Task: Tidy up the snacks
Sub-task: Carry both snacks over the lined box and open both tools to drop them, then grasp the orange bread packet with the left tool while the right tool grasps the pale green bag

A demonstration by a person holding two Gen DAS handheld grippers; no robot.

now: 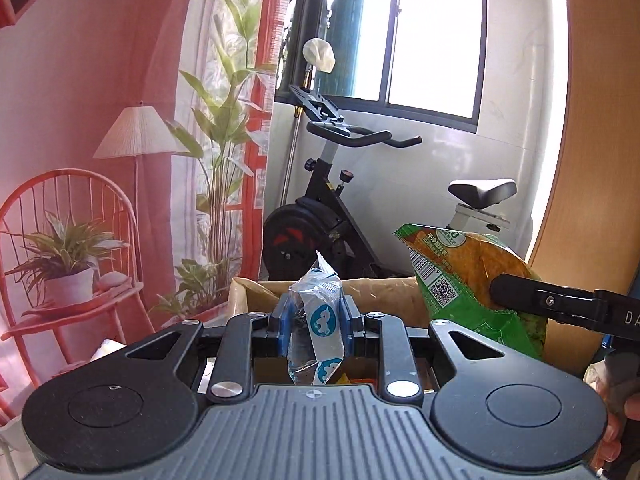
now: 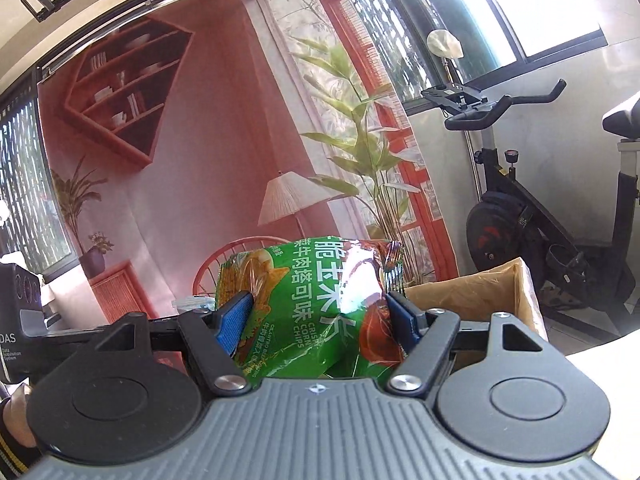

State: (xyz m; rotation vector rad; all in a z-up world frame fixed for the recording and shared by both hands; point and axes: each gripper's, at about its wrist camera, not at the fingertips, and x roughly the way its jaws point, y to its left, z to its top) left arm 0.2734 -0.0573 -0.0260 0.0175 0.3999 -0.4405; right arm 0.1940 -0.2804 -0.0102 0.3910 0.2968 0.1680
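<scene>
Left gripper (image 1: pixel 315 316) pinching clear snack packet (image 1: pixel 318 320); right gripper (image 2: pixel 316 316) clamping green chip bag (image 2: pixel 316 304), both above cardboard box (image 1: pixel 384 292).

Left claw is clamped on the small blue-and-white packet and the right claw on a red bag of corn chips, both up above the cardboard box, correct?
One slip: the bag of corn chips in the right claw is green, as the right wrist view shows. The left claw does clamp the small blue-and-white packet, above the cardboard box.
</scene>
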